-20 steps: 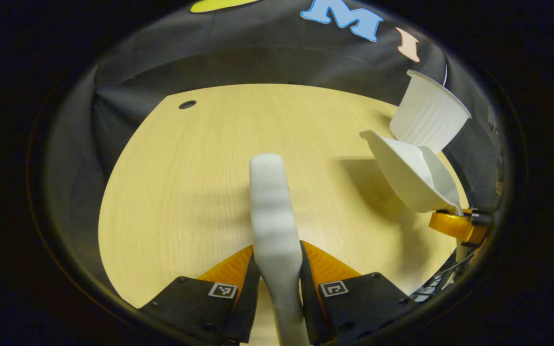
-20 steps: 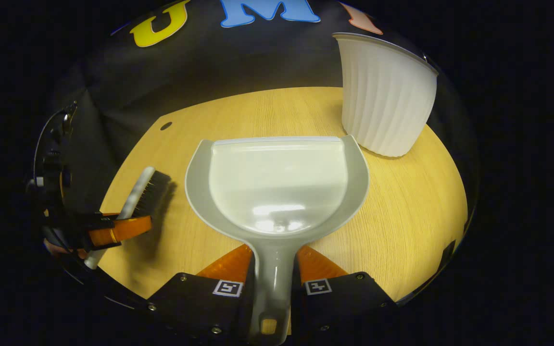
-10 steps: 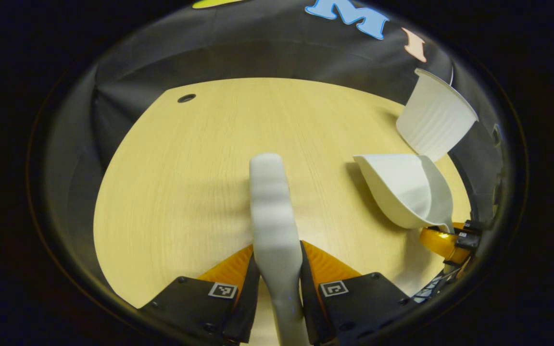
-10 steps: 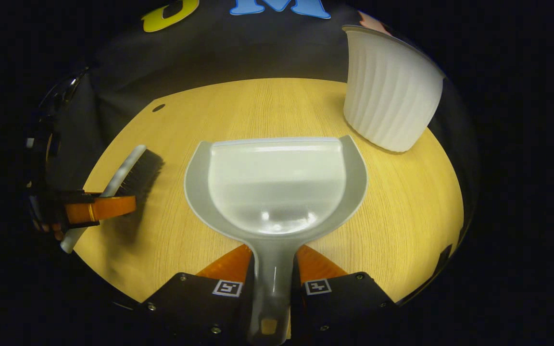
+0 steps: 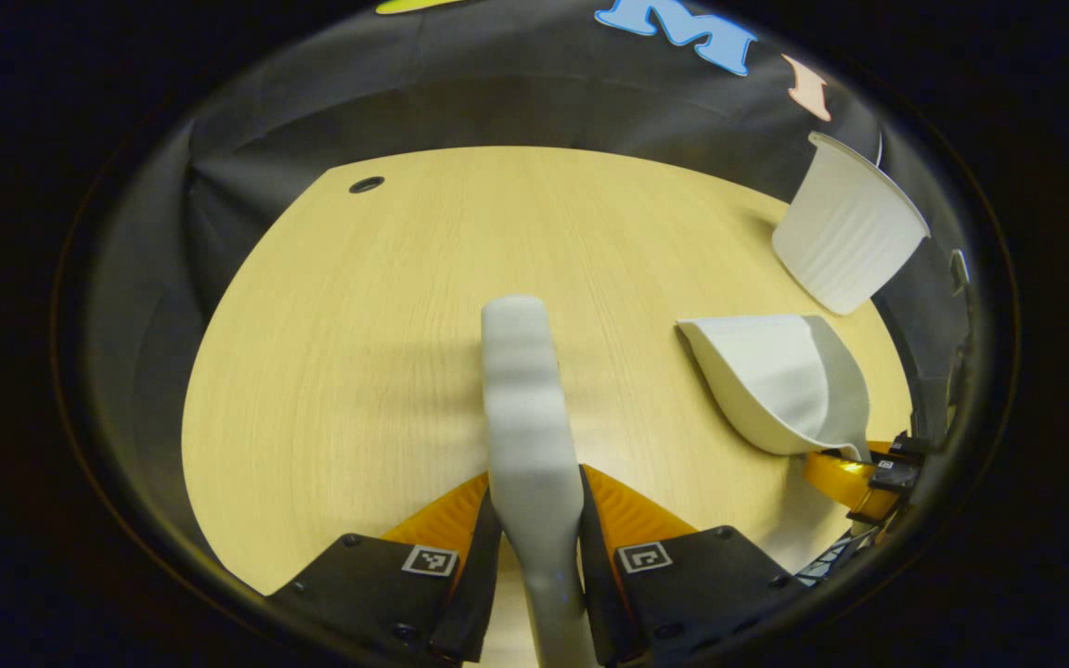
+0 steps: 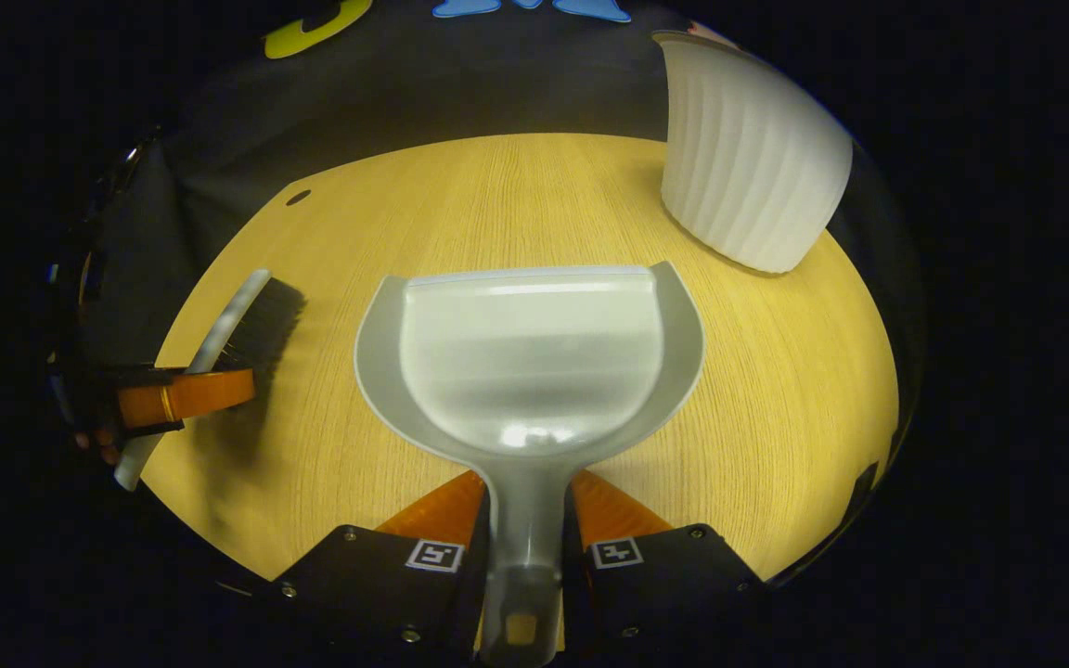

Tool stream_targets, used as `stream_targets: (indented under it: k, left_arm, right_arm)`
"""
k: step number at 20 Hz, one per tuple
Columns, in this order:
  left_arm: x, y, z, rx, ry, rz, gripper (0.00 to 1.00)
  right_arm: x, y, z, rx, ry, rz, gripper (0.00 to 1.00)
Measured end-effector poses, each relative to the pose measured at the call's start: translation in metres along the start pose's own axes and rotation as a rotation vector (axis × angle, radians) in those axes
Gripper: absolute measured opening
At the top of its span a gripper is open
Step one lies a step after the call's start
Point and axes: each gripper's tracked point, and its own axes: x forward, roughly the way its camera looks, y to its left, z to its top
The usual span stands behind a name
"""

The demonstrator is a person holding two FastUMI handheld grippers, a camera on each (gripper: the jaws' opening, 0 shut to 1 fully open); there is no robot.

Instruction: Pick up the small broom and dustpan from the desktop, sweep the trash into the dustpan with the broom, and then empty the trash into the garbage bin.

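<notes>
The broom is held by its handle between the fingers of the left gripper; both fingers are pressed on the neck of the handle, w/ the pale back of the head projecting straight ahead of the fingertips over the desktop. The dustpan is held likewise by the right gripper — handle clamped between both fingers, scoop spread just ahead of the tips, lip facing away.

Handling, as judged: both tools are taken to be light, stiff plastic, smooth enough to twist in a grip. The handle near the head is the sensible hold — less leverage, less swing. The bristles alone are soft and would give under pressure; the pan's thin lip could flex if pressed hard on the desk.

Views compared: in the right gripper view the dark bristles can be seen under the broom head, off to the left of the fingers; from the left gripper view they are hidden beneath the head. The pan's inside is seen in the right gripper view, and no trash can be made out in it. In the left gripper view the pan's underside and tilt are shown, to the right of the fingers, w/ the ribbed white garbage bin beyond it.
</notes>
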Motion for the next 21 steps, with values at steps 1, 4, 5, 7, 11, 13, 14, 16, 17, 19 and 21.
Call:
stream_targets:
  k: [1, 4, 5, 7, 11, 13, 14, 16, 17, 19, 21]
  left_arm:
    - [-0.001, -0.001, -0.001, -0.003, 0.001, 0.001, 0.48]
    - [-0.006, 0.001, -0.001, -0.007, 0.005, 0.006, 0.49]
    - [-0.008, 0.002, -0.001, -0.011, 0.005, 0.009, 0.52]
    - [-0.012, 0.003, 0.000, -0.007, 0.002, 0.021, 0.50]
    - [-0.008, 0.010, 0.011, 0.048, -0.046, 0.041, 0.59]
    - [-0.009, 0.010, 0.012, 0.058, -0.058, 0.045, 0.63]
    - [-0.009, 0.010, 0.013, 0.059, -0.062, 0.042, 0.67]
    - [-0.010, 0.012, 0.014, 0.048, -0.067, 0.044, 0.71]
    - [-0.010, 0.014, 0.014, 0.040, -0.067, 0.054, 0.76]
    - [-0.015, 0.017, 0.020, 0.029, -0.092, 0.065, 0.92]
    - [-0.022, 0.016, 0.031, 0.013, -0.137, 0.060, 0.96]
  right_arm:
    - [0.000, 0.000, 0.000, 0.003, 0.000, 0.001, 0.36]
    - [-0.004, -0.003, 0.005, 0.011, 0.001, 0.008, 0.42]
    - [-0.008, -0.005, 0.006, 0.011, 0.004, 0.012, 0.44]
    - [-0.017, -0.009, 0.009, 0.011, 0.006, 0.014, 0.71]
    - [-0.043, -0.017, 0.016, 0.018, -0.006, 0.026, 0.94]
    - [-0.056, -0.024, 0.027, 0.003, -0.035, 0.020, 0.98]
    - [-0.063, -0.025, 0.034, -0.006, -0.056, 0.019, 0.98]
    - [-0.077, -0.025, 0.052, -0.019, -0.097, 0.030, 0.98]
    - [-0.083, -0.024, 0.060, -0.024, -0.113, 0.038, 0.98]
    - [-0.096, -0.024, 0.075, -0.039, -0.154, 0.053, 0.98]
    - [-0.103, -0.025, 0.091, -0.064, -0.202, 0.050, 0.98]
